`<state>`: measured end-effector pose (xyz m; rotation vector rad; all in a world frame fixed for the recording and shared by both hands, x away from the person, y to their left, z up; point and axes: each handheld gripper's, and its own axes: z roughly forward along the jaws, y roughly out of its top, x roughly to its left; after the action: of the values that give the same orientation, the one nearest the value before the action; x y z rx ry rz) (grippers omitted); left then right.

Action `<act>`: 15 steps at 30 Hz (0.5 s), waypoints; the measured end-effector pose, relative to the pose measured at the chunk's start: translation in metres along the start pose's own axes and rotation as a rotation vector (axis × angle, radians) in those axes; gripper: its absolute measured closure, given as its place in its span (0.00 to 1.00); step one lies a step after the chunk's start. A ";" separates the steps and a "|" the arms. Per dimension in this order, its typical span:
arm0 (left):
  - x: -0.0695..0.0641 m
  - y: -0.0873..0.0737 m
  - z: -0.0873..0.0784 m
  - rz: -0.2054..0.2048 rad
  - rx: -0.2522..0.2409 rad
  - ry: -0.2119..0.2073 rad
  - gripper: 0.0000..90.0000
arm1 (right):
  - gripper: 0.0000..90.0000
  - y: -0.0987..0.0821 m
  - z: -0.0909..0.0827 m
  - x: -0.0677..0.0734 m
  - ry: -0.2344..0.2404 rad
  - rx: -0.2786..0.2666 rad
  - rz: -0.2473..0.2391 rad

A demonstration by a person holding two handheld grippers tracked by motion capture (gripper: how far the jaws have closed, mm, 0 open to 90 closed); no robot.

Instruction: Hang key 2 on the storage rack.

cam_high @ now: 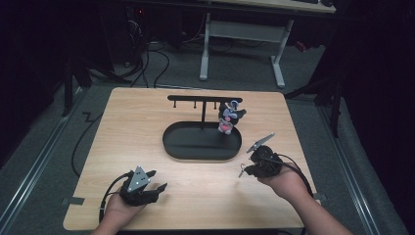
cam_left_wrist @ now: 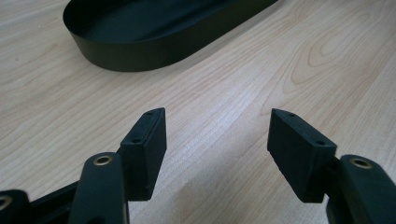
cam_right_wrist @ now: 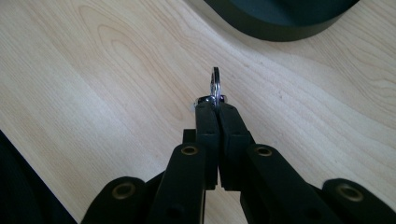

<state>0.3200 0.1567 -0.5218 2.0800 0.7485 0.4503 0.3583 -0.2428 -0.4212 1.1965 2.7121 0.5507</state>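
From above I see a pale wooden tabletop with a black oval tray near its middle. A black T-shaped stand rises from the tray, its crossbar carrying small pegs. A little plush charm in purple, white and pink hangs from the crossbar's right end.

My right tool sits at the right of the tabletop, just off the tray's right end. Its jaws are pressed together on a small metal key ring, which pokes out past the tips, edge-on in the right gripper view. In the high view something small and metallic dangles below the tool; I cannot tell what it is.

My left tool rests low over the near left of the tabletop, jaws spread apart with nothing between them, pointing toward the tray.

I judge the ring to be light, stiff and slick: thin metal that could swivel or slip between flat pads. The hold is at the very tips, so I would keep the squeeze firm and move gently. Gripping the ring flat across its wire, leaving the open loop clear, looks best if it is meant for one of the pegs.
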 end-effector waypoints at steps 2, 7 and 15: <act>-0.001 -0.001 -0.002 -0.001 -0.003 0.005 0.43 | 0.99 0.003 0.000 0.000 0.000 0.000 -0.001; -0.003 -0.001 -0.007 0.006 -0.010 0.017 0.43 | 0.99 0.012 0.000 -0.004 -0.008 -0.007 0.001; 0.000 -0.002 -0.005 -0.006 -0.003 0.013 0.42 | 0.99 0.032 -0.004 -0.005 0.009 -0.016 -0.006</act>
<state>0.3163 0.1609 -0.5204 2.0729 0.7617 0.4619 0.3828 -0.2279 -0.4057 1.1845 2.7127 0.5779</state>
